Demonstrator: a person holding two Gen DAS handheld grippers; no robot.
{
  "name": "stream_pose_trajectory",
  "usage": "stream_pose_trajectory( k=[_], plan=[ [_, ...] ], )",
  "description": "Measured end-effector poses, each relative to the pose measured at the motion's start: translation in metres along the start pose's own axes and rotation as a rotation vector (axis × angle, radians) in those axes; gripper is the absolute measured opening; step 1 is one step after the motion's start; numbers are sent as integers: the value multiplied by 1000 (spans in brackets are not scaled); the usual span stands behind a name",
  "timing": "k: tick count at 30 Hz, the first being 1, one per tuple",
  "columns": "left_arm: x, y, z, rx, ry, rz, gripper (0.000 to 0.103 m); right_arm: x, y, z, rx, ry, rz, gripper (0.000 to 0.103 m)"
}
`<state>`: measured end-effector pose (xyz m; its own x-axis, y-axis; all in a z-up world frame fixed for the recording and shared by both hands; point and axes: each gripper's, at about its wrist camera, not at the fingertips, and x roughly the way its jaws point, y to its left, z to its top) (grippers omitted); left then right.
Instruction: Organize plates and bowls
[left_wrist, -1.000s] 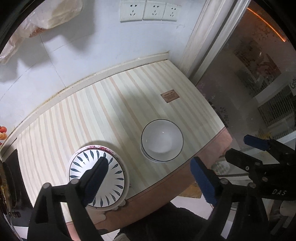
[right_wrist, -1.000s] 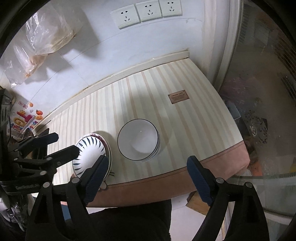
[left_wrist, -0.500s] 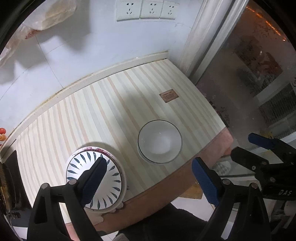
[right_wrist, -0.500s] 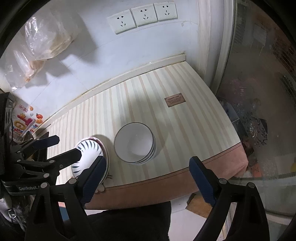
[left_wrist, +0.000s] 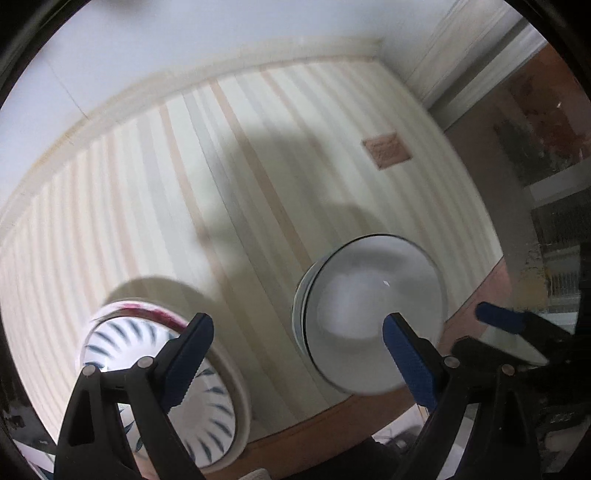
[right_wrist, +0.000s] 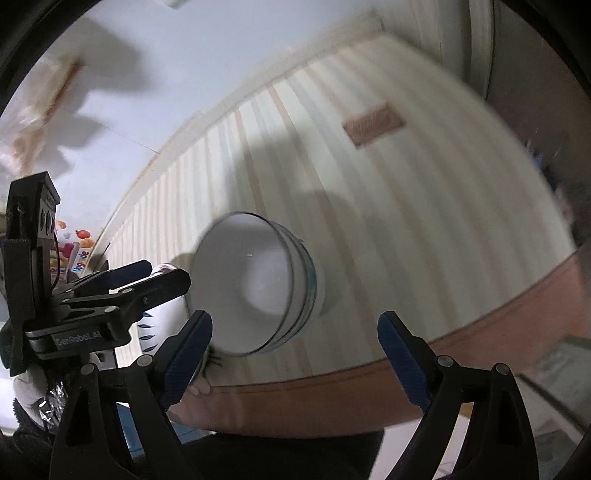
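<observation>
A stack of white bowls with dark rims (left_wrist: 373, 314) stands near the front edge of the striped table (left_wrist: 236, 177); it also shows in the right wrist view (right_wrist: 255, 291). A bowl with blue leaf marks (left_wrist: 207, 402) sits on a plate with a red pattern (left_wrist: 147, 308) at the front left. My left gripper (left_wrist: 297, 354) is open above the gap between the two stacks. My right gripper (right_wrist: 295, 356) is open, just in front of the white bowls. The left gripper also shows in the right wrist view (right_wrist: 147, 273), over the patterned bowl (right_wrist: 155, 325).
A brown label (left_wrist: 386, 147) lies on the table at the far right. A white wall (left_wrist: 184, 44) runs behind the table. A door frame (left_wrist: 476, 66) and glass stand on the right. A colourful package (right_wrist: 70, 251) sits at the left.
Both grippers have dropped down and moved closer to the table; the bowls look much larger now. Both stay open. The bowls have not moved.
</observation>
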<state>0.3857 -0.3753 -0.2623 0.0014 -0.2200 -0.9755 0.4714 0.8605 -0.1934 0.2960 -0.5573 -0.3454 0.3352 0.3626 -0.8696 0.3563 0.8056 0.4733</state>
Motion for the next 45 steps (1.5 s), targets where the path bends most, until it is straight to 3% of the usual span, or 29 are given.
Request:
stream_pose_trajectory(
  k=[8,13,17,19,22,45],
  plan=[
    [56,-3,20,-11,122,-91,94,78,-29,13,82,108,196,93],
    [82,2,22,-34,204,-153,94,102,-26,17,70,138,235,93],
    [87,4,21,-61,203,-228,80,116,-22,17,77,164,258,90],
    [86,1,21,-51,192,-241,77,117,-20,18,78,152,266,75],
    [86,-2,22,-46,195,-276,68,122,-18,22,88,166,272,69],
    [80,-5,19,-53,174,-236,67,107,-27,15,108,127,263,64]
  ],
)
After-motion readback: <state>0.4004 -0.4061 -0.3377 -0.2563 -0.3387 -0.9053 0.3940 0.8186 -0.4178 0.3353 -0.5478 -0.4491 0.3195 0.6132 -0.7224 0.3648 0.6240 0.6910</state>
